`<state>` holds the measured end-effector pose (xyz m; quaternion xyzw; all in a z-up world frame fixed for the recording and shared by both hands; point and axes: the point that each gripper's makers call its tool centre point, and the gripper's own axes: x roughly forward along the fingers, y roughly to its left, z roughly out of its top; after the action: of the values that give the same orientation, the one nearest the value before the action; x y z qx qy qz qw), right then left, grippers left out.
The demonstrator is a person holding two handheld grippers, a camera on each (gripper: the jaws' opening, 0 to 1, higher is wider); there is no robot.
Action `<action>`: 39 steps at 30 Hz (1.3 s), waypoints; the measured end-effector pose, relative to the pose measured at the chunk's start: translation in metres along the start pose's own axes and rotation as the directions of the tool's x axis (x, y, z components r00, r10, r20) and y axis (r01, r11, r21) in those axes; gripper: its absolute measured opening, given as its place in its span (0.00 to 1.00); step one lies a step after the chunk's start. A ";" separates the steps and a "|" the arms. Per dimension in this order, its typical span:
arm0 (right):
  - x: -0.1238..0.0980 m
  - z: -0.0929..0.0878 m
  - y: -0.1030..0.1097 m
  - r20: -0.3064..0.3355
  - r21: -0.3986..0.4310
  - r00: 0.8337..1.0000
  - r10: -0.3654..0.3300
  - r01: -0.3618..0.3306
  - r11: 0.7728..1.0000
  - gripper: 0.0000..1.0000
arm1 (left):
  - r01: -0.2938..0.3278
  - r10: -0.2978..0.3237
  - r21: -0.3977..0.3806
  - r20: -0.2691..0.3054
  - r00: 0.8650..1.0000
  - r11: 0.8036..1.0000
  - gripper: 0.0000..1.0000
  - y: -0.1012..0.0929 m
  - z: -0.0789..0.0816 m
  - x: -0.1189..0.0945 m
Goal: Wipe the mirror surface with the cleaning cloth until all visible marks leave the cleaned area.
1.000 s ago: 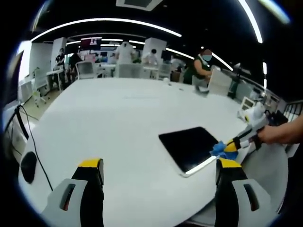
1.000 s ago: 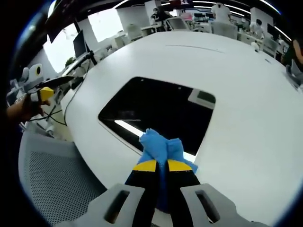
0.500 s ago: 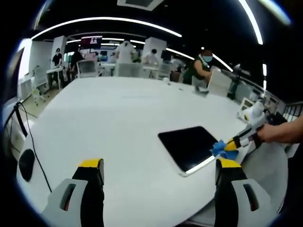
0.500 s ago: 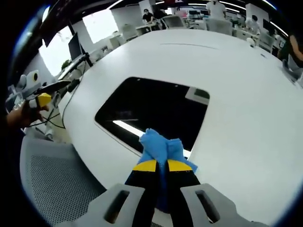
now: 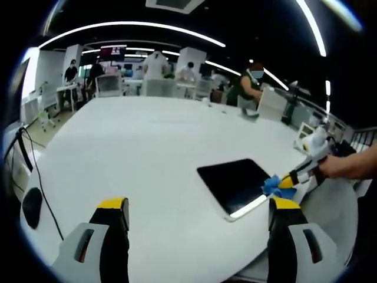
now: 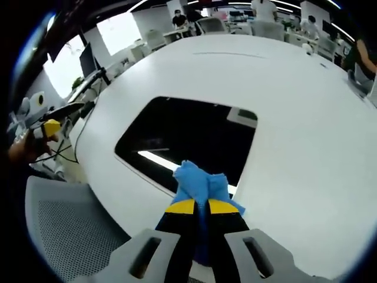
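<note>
The mirror (image 6: 191,141) is a dark rectangular slab lying flat on the white table (image 6: 294,135); it reflects a ceiling light strip. My right gripper (image 6: 201,206) is shut on the blue cleaning cloth (image 6: 199,183), and the cloth rests on the mirror's near edge. In the left gripper view the mirror (image 5: 235,184) lies right of centre, with the blue cloth (image 5: 271,186) and the right gripper (image 5: 288,180) at its right corner, held by a hand (image 5: 344,165). My left gripper (image 5: 197,218) stands open over the table's near part, with nothing between its fingers.
A grey mesh chair (image 6: 65,230) stands by the table edge below the mirror. A black cable (image 5: 35,177) and a dark mouse (image 5: 32,206) lie at the table's left. People, desks and chairs (image 5: 159,82) fill the far room.
The right gripper with the cloth has shifted slightly along the mirror's near edge; the right view has moved a little. The left gripper stays open and still.
</note>
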<state>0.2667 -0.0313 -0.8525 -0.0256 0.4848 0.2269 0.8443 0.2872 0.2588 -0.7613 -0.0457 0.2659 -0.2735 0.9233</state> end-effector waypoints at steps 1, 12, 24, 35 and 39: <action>0.000 0.000 0.000 0.000 0.003 1.000 -0.003 0.003 1.000 0.01 | 0.001 -0.001 0.002 -0.001 1.000 1.000 0.99 0.000 0.000 0.000; 0.006 0.011 -0.006 -0.028 0.028 0.999 -0.026 0.027 0.999 0.00 | -0.022 0.021 0.066 0.018 1.000 0.998 0.99 0.006 0.001 0.000; 0.013 0.023 -0.014 -0.031 0.038 0.999 -0.027 0.028 0.999 0.00 | -0.027 0.026 0.062 0.012 1.000 0.998 0.99 0.006 0.003 -0.001; 0.017 0.031 -0.017 -0.035 0.042 0.999 -0.028 0.029 0.999 0.00 | -0.042 0.042 0.044 0.010 0.999 0.998 0.99 0.009 0.006 0.000; 0.020 0.035 -0.020 -0.032 0.050 0.999 -0.030 0.031 0.998 0.00 | -0.041 0.041 0.037 0.002 0.999 0.998 0.99 0.009 0.005 0.001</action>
<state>0.3116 -0.0330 -0.8536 -0.0154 0.5031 0.2013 0.8403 0.2945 0.2653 -0.7598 -0.0231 0.2611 -0.2594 0.9295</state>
